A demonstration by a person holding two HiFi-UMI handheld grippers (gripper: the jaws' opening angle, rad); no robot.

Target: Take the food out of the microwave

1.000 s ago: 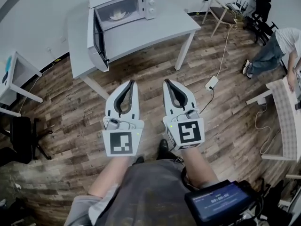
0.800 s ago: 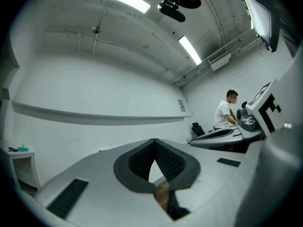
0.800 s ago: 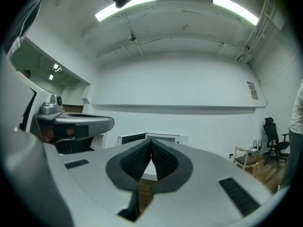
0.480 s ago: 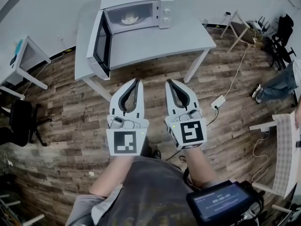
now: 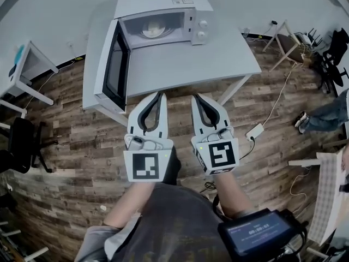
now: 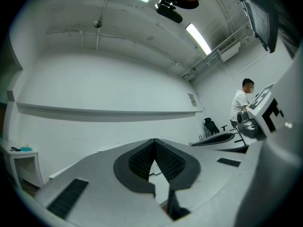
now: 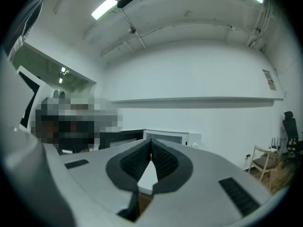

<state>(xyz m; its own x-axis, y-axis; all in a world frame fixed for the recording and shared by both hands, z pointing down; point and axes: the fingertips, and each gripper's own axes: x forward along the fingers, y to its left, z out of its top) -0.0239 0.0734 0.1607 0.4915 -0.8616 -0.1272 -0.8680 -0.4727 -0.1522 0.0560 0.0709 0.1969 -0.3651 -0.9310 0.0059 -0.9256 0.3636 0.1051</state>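
A white microwave (image 5: 163,15) stands at the back of a pale grey table (image 5: 180,64), its door (image 5: 112,64) swung wide open to the left. Inside it sits a plate of food (image 5: 154,29). My left gripper (image 5: 161,95) and right gripper (image 5: 194,96) are held side by side in front of the table's near edge, both shut and empty, well short of the microwave. In the left gripper view the left gripper (image 6: 154,140) has its jaws meeting at the tips. In the right gripper view the right gripper (image 7: 150,141) is likewise shut, with the microwave (image 7: 173,137) straight beyond it.
A small white side table (image 5: 32,64) and a black chair (image 5: 22,146) are at the left. A wooden stool (image 5: 283,34) stands at the right, and a power strip (image 5: 254,132) with its cable lies on the wood floor. A person's leg (image 5: 327,116) shows at the far right.
The table and microwave have come nearer and lower in the head view. Both grippers have advanced from over open floor to the table's near edge, staying shut and empty.
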